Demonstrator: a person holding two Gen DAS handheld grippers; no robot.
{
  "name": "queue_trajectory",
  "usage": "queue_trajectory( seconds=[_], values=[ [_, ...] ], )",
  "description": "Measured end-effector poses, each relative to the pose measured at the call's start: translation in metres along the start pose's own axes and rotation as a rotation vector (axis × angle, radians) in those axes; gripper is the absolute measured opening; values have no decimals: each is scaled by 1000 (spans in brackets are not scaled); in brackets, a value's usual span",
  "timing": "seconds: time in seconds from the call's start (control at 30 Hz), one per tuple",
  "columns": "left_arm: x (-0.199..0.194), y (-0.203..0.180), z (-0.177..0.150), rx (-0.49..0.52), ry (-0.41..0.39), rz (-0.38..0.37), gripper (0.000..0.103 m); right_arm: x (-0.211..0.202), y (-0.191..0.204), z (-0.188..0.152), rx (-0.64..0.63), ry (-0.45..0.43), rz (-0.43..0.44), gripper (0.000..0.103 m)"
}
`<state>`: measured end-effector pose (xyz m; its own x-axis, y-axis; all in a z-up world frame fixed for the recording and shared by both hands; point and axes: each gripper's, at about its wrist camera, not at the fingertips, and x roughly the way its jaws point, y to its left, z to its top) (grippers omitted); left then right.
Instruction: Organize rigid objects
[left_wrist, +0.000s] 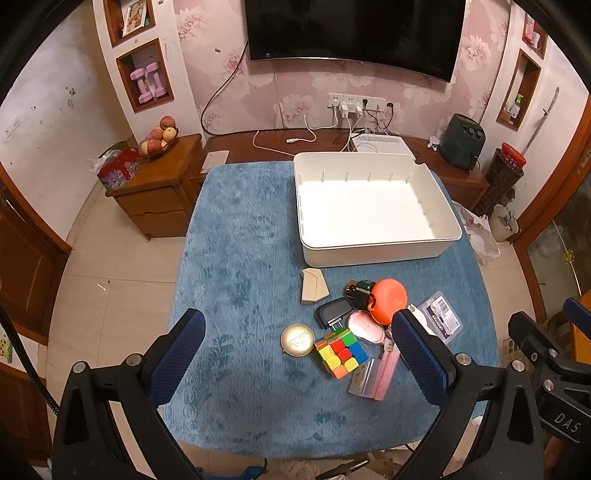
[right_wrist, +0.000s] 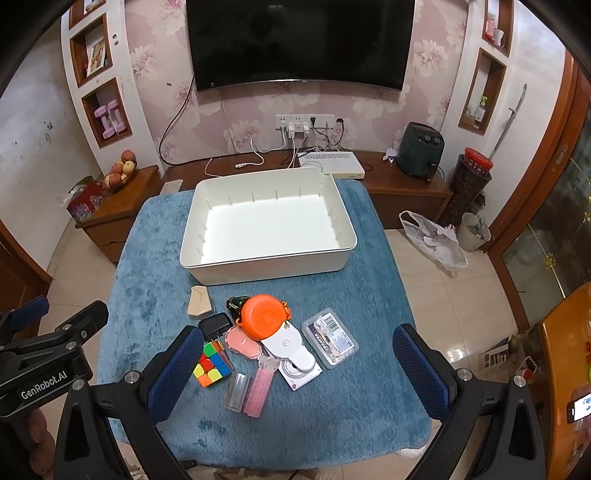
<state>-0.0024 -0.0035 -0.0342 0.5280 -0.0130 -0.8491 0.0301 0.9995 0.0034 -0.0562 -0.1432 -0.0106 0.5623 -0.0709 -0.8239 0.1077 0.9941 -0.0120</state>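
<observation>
Rigid odds and ends are lying in a loose cluster on the blue plush tablecloth (left_wrist: 240, 258), just in front of the white rectangular plastic bin (left_wrist: 373, 206), which is sitting bare inside. Through the left wrist camera we are holding our left gripper (left_wrist: 299, 354) above the near edge of the table, its blue-padded fingers spread wide and gripping nothing. Between them we are seeing the round gold tin (left_wrist: 297, 340) beside the multicoloured puzzle cube (left_wrist: 340, 352), with the beige angular block (left_wrist: 313, 286) lying apart, nearer the bin. The orange round lidded container (left_wrist: 388, 301) is sitting further back, and the clear plastic box with a barcode label (left_wrist: 441, 317) is peeking out past the right finger.

Over to the right wrist camera: our right gripper (right_wrist: 295, 373) is hovering likewise, fingers wide apart and holding nothing. Here the orange container (right_wrist: 263, 316) is resting partly on a white flat device (right_wrist: 291, 349), the barcode box (right_wrist: 330, 338) just to its right. A pink comb-like strip (right_wrist: 260, 389) and a small clear case (right_wrist: 236, 391) are lying side by side nearest us, the cube (right_wrist: 212, 363) to their left.
</observation>
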Motion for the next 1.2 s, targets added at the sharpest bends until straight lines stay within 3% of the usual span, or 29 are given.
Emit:
queue_trajectory(
  seconds=[1.2],
  values=[
    [29,-3,8,24,90,-26,101,25,6,-1,-11,72,-25,100]
  ],
)
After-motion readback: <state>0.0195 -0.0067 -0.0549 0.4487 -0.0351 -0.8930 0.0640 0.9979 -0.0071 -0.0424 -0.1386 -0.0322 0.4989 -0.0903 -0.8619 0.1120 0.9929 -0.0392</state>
